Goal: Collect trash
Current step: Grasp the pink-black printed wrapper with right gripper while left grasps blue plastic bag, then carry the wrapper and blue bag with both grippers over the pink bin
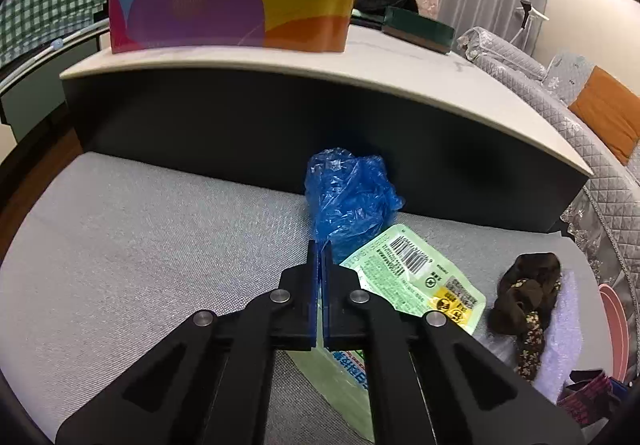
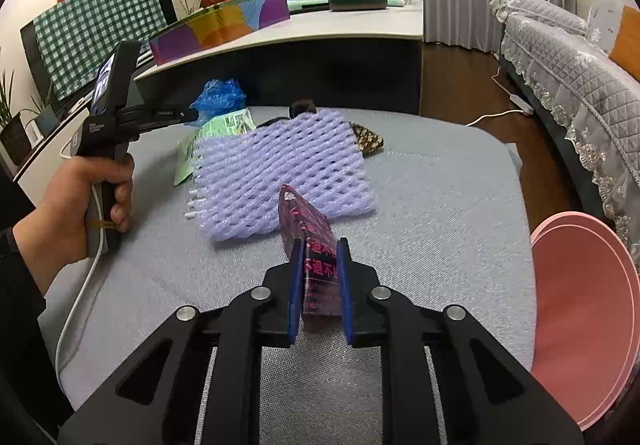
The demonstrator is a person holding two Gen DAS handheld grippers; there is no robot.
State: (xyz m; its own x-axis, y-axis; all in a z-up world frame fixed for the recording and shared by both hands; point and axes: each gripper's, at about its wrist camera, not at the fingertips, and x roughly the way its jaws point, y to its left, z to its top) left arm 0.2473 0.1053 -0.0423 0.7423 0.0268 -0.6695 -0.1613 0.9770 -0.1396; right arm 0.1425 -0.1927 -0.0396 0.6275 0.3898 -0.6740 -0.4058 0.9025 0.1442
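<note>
My left gripper point(image 1: 319, 245) is shut on the edge of a crumpled blue plastic bag point(image 1: 349, 197), above a green snack wrapper point(image 1: 416, 277) on the grey cushion. The bag point(image 2: 219, 97) and wrapper point(image 2: 224, 127) also show in the right wrist view, with the left gripper point(image 2: 192, 114) at the bag. My right gripper point(image 2: 319, 245) is shut on a dark purple wrapper with pink print point(image 2: 310, 237), just in front of a lilac foam net point(image 2: 280, 173). A brown patterned cloth point(image 1: 528, 293) lies to the right.
A pink bin point(image 2: 580, 309) stands at the right beside the grey cushion point(image 2: 420, 205). A low white-topped table point(image 1: 360, 69) with a colourful box point(image 1: 232, 9) stands behind. A quilted sofa point(image 2: 572, 77) is at the right. A white cable point(image 2: 500, 113) runs on the wood floor.
</note>
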